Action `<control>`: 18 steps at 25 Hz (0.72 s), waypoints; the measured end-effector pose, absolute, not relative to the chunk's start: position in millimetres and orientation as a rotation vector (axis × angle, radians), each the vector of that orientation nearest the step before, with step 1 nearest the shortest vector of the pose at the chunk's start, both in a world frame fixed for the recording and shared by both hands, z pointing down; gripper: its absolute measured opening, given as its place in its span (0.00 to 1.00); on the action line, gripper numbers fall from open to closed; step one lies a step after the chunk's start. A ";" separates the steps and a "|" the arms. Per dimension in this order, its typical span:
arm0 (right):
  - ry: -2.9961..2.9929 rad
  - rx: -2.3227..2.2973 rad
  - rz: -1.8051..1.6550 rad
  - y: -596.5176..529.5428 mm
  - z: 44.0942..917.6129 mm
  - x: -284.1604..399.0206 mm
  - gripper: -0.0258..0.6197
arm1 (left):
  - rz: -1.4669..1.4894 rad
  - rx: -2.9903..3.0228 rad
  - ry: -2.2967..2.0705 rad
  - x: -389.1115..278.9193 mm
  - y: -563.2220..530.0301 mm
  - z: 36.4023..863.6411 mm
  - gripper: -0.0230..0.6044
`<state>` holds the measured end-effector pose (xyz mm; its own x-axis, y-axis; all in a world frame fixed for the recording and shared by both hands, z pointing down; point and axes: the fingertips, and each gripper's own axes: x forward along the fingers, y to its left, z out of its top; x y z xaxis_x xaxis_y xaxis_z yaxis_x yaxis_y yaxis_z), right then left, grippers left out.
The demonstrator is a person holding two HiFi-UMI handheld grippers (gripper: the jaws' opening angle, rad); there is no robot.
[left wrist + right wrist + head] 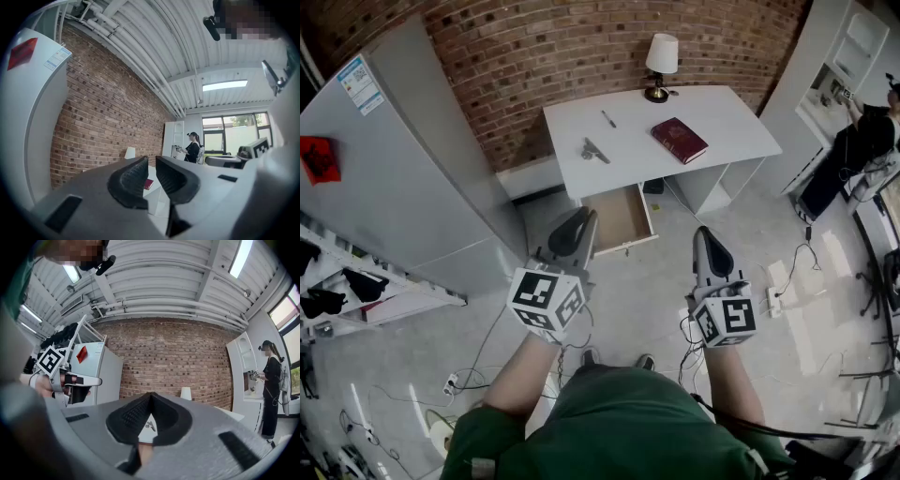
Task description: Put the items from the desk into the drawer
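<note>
Partly hidden behind tip of left gripper (584, 217): left edge of open drawer (623, 216). Farther ahead on desk (722, 117), too small to identify: grey item (593, 150), thin dark stick (608, 119).

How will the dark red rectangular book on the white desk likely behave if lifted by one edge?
The dark red rectangular book lies flat on the white desk, so it probably won't roll or tip. It looks fairly thick, so likely stiff and weighty. Held by one edge, its pages may fall open.

No legible text found. Refrigerator (441, 187): blue-and-white label (361, 82) at top corner, print too small to read; red sticker (319, 157) on its side, unreadable. Cover of red book (679, 139): nothing readable.
</note>
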<state>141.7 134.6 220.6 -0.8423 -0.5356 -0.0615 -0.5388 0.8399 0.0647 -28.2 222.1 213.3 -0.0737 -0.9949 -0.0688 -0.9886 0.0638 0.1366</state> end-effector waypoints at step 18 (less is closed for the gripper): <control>2.999 -0.903 0.128 175.9 224.3 77.8 0.04 | -0.243 2.108 -2.188 -101.4 256.7 241.7 0.11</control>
<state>77.8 175.9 224.3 -0.8340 -0.5509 -0.0299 -0.5514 0.8307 0.0764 -101.4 256.7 241.7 -0.0410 -0.9982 -0.0429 -0.9834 0.0327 0.1786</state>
